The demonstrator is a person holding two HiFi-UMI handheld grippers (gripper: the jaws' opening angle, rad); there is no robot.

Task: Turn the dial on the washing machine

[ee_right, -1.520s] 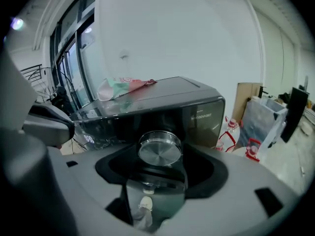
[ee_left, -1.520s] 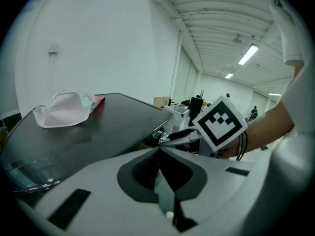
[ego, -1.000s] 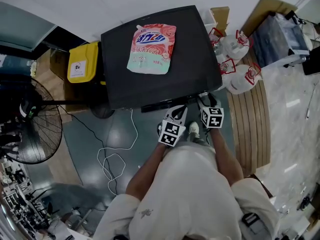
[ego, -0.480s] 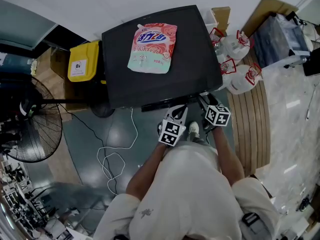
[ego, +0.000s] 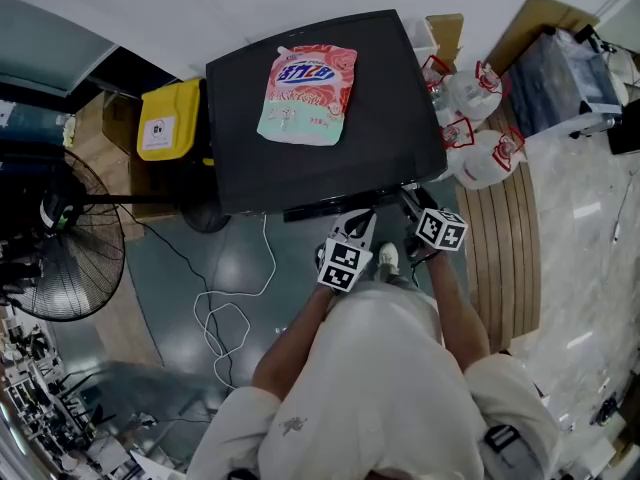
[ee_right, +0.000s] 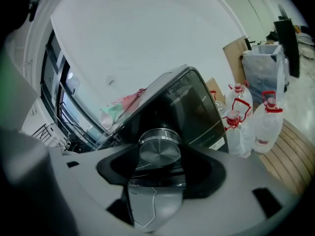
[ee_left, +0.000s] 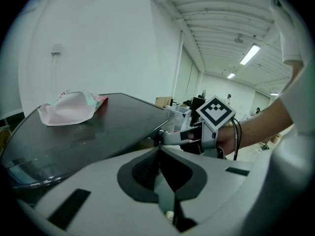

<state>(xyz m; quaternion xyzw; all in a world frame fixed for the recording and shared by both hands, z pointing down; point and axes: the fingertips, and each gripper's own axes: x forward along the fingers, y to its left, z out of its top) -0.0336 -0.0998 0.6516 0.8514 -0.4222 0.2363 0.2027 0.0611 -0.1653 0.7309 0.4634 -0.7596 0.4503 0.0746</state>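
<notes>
Step in hand: turning the dial

My right tongs (ego: 408, 196) were clamped on the metal dial (ee_right: 159, 149), at the front of the washing machine (ego: 390, 118) near its right corner. My left tongs (ee_left: 160, 154) were closed together, empty. Next, I judged, the wrist must roll further without slipping.

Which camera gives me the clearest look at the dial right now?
The right gripper view: the dial faces the camera, framed between that gripper's jaws. The head view hides it under the front edge of the washing machine. The left gripper view shows the right gripper there, but the dial itself can't be made out.
</notes>
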